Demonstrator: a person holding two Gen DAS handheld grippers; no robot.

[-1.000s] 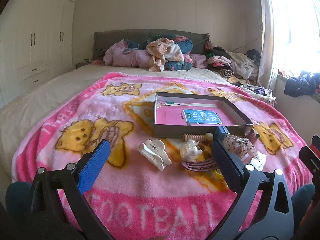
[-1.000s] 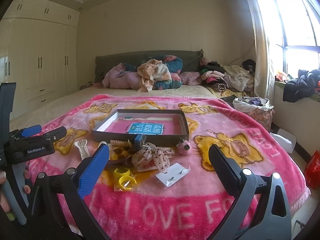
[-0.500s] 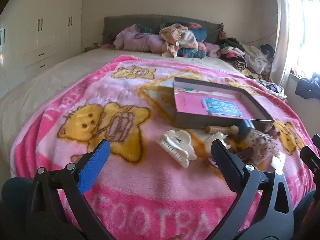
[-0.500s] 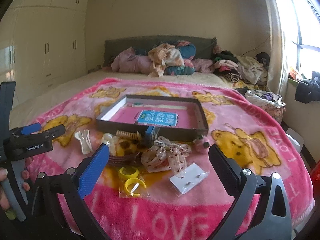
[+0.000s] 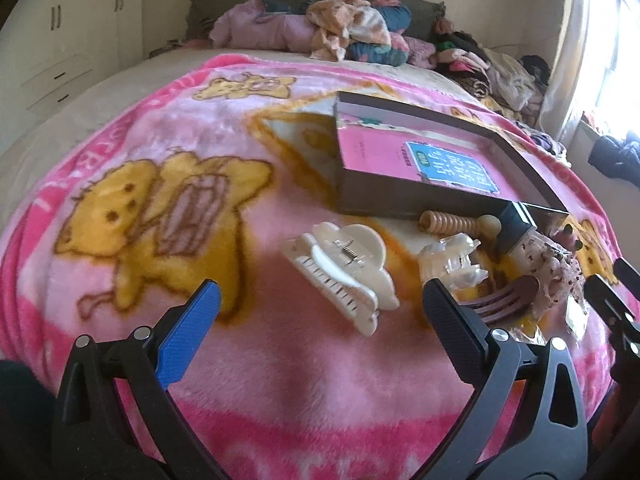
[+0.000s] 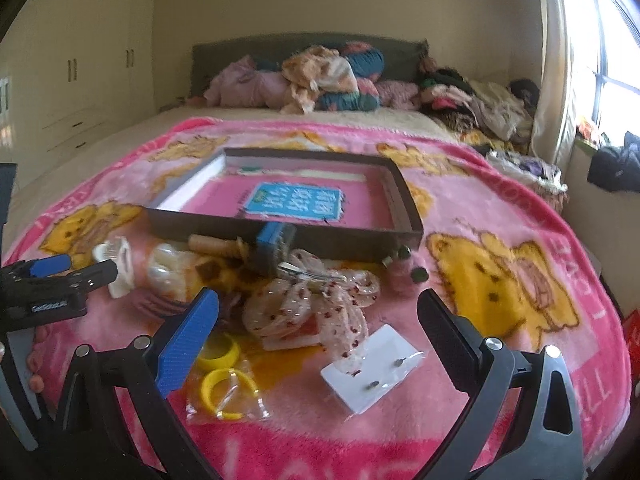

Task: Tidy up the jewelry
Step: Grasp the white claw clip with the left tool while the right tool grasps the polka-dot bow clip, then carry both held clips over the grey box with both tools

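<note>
left gripper: jaws spread wide, nothing between them; hovers low over the blanket with the cream claw clip just ahead of the gap. Its body shows at the left edge of the right wrist view, small white lettering on it, too blurred to read.
blanket: pink fleece with yellow bears. Letters "LOVE" partly legible at the near edge in the right view, "LL" at far right.
claw clips: 2. Cream one on its side, teeth toward the camera, bare blanket to its left. Pearly translucent one just right of it, touching the purple comb.
wooden spiral piece: 1, lying against the box's near wall.
box: 1 shallow dark tray, pink book inside with a blue label; white characters on it, not readable. Nothing else visible in it.
yellow rings: 2, in a clear bag near the right gripper's blue pad.
dotted bow: 1, centre of the pile, metal clip on top.
earring card: 1 white card, 2 studs, directly ahead of the right gripper.
pink pom piece: 1, at the box's near right corner.
right gripper: jaws spread, holding nothing.
open room: bare blanket right of the card.
</note>
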